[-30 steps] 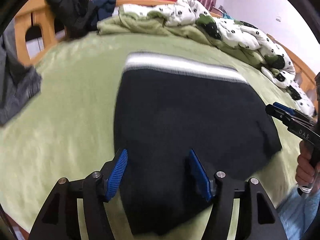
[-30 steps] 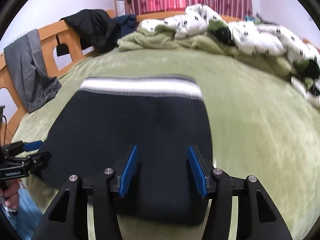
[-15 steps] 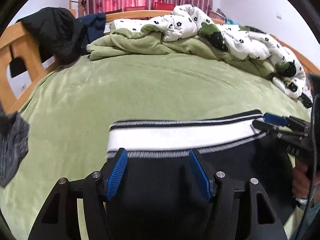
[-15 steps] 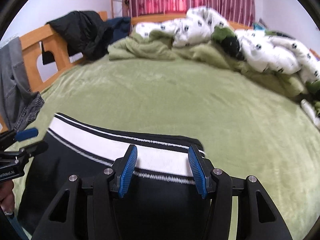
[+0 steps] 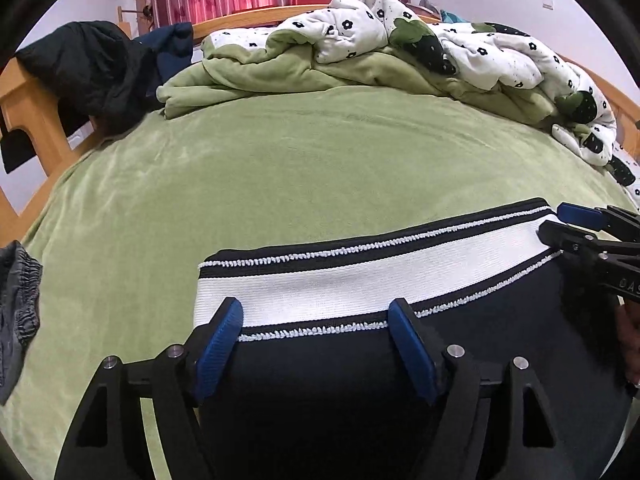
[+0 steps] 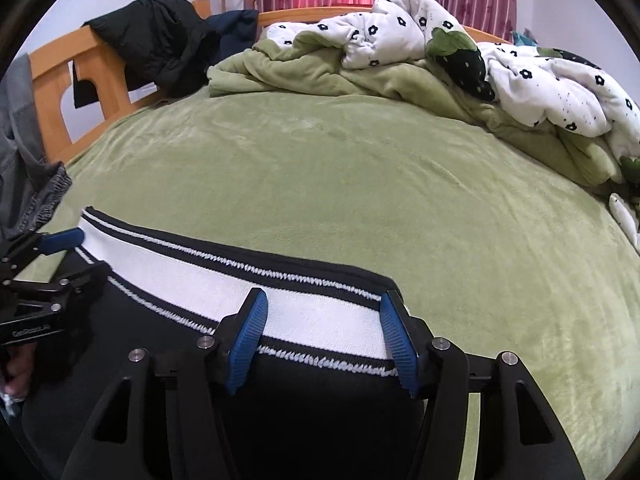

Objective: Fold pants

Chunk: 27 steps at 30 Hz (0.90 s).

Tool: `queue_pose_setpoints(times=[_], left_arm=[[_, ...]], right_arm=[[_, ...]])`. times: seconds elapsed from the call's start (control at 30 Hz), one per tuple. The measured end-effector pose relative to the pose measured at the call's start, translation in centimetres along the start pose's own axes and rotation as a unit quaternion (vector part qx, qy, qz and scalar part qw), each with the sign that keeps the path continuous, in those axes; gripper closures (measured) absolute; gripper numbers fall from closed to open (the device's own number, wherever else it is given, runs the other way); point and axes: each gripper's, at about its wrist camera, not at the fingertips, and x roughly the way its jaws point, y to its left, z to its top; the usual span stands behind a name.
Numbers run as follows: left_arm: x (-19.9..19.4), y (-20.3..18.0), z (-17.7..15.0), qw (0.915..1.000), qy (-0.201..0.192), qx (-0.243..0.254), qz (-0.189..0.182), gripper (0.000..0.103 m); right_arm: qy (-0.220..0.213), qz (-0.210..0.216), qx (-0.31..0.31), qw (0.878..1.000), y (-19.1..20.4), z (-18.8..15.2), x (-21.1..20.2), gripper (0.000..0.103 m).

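Black pants (image 5: 360, 392) with a white, black-edged waistband (image 5: 360, 280) lie folded flat on the green bed cover (image 5: 300, 168). My left gripper (image 5: 316, 316) is open, its blue fingers straddling the waistband's left part just above the cloth. My right gripper (image 6: 324, 312) is open over the waistband's right end (image 6: 320, 316). Each gripper shows in the other's view: the right one (image 5: 580, 224) at the waistband's right corner, the left one (image 6: 60, 256) at its left corner.
A crumpled white flowered quilt (image 5: 460, 40) and green blanket (image 6: 320, 76) lie along the far side. Dark jackets (image 6: 168, 48) hang on the wooden bed frame (image 5: 28, 120) at left. Grey clothing (image 5: 16, 300) lies at the left edge.
Both grippers have moved forward over the pants from the near black part up to the waistband. They stay open. The pants have not moved.
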Motion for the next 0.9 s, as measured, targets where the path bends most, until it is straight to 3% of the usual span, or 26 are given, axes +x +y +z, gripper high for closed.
queue_pose_setpoints(times=[0.1,0.2,0.27,0.43,0.5,0.6,0.9], left_arm=[[0.0,-0.1,0.2,1.0,0.0,0.002,0.0,0.03],[-0.2,0.0,0.1,1.0,0.0,-0.004,-0.002,0.03],[-0.5,0.6,0.1,0.9998,0.002,-0.017,-0.007,0.03],[-2.2,3.5,-0.4,0.9949,-0.017,-0.089,-0.045,0.03],[-1.7,4.6,-0.8,0.9927,0.0,-0.113,-0.042,0.03],[0.3,5.3,-1.6,0.9876,0.054,-0.128,-0.072,0.03],[-1.1,5.5,-4.6,0.9804,0.076,-0.147,-0.107,0.029]], right_arm=[[-0.007,-0.002,-0.008,1.0,0.1,-0.3,-0.7,0.052],[-0.007,-0.03,-0.02,0.999,0.3,-0.5,-0.5,0.051],[-0.002,-0.023,-0.013,1.0,-0.1,-0.4,-0.5,0.051],[0.007,-0.016,0.042,0.999,-3.1,-0.5,-1.0,0.051],[0.007,-0.02,0.073,0.997,-4.6,-0.9,-1.1,0.05],[0.03,0.017,0.121,0.992,-6.2,-1.6,-0.2,0.05],[0.025,0.021,0.126,0.991,-6.1,-3.2,-1.7,0.049]])
